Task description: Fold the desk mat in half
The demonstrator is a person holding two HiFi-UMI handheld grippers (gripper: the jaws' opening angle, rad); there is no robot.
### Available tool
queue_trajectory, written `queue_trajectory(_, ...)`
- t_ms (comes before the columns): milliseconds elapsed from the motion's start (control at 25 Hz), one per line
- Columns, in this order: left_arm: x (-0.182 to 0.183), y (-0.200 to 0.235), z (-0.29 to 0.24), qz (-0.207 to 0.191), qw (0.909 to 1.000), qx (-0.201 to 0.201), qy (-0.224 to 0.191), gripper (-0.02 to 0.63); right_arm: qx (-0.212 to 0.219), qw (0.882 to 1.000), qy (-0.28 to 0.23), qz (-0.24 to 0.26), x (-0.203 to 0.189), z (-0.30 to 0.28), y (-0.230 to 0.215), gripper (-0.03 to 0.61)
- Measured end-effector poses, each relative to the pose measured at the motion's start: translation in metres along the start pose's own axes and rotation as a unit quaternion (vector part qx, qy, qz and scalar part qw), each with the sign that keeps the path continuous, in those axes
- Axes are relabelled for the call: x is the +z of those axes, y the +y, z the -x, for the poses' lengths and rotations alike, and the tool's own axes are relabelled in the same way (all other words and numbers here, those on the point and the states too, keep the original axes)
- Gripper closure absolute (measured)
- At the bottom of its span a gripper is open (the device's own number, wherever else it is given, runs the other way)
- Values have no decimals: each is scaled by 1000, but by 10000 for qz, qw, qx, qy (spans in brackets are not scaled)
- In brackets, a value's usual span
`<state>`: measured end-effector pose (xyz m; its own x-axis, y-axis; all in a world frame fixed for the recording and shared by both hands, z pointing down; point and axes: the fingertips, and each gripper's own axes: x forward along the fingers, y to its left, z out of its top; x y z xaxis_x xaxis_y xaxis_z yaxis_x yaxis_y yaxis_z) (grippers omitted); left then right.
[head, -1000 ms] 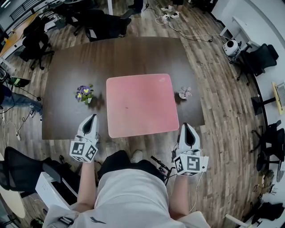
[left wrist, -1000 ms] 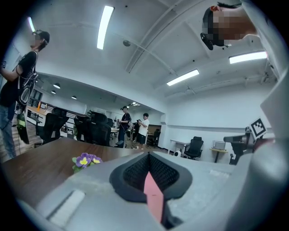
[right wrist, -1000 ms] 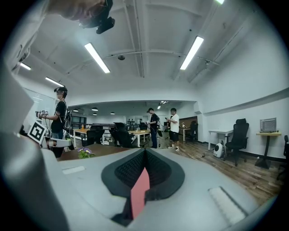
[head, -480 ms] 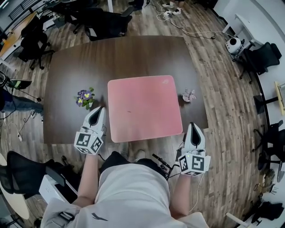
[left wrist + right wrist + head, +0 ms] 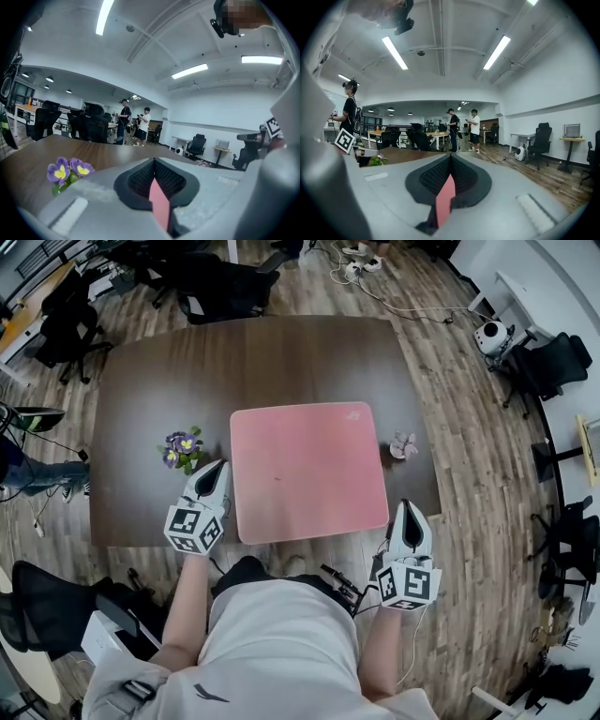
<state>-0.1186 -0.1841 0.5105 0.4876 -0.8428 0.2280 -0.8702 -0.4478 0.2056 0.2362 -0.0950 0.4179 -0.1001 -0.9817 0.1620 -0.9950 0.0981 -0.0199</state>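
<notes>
Pink desk mat (image 5: 309,470) lies flat, long axis crosswise, its near edge along the tabletop's (image 5: 253,362) front edge, open room beyond. Left tool (image 5: 214,470) beside the mat's left edge and right tool (image 5: 405,509) off its near-right corner are both closed, gripping nothing.

The desk mat (image 5: 307,470) lay on the table (image 5: 281,362) before you, flowers (image 5: 181,448) left of it, a small ornament (image 5: 404,445) right. Your left gripper (image 5: 216,471) sat at its near-left corner, your right gripper (image 5: 407,512) just past its near-right.
</notes>
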Motion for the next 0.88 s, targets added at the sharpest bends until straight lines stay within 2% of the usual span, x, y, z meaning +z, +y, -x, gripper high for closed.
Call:
queue_trajectory(120,-31,4,-15,-168,9983,-61,550,573,-39,9999,96,-29,-5,1,2,578)
queue_trajectory(280,-80,16,-30,-147,9907,-96,1349,471,-6,9997,228,-19,-15,0,14,578)
queue_trajectory(360,-107,21,-39,34,9843,-51,1766,412,-4,9996,278,-9,-18,0,15,577)
queue_trajectory(480,-144,25,-49,188,9699,20,2429,320,-43,9995,327,-21,-20,1,15,577)
queue_trajectory(600,-168,29,-53,243,9562,171,2913,287,-80,9993,373,-37,-22,1,14,578)
queue_trajectory(720,-187,29,-54,250,9443,296,3268,281,-96,9991,407,-105,-24,0,12,577)
queue_trajectory(880,-191,31,-57,8,9414,513,3335,279,-103,9987,435,-254,-27,-3,12,577)
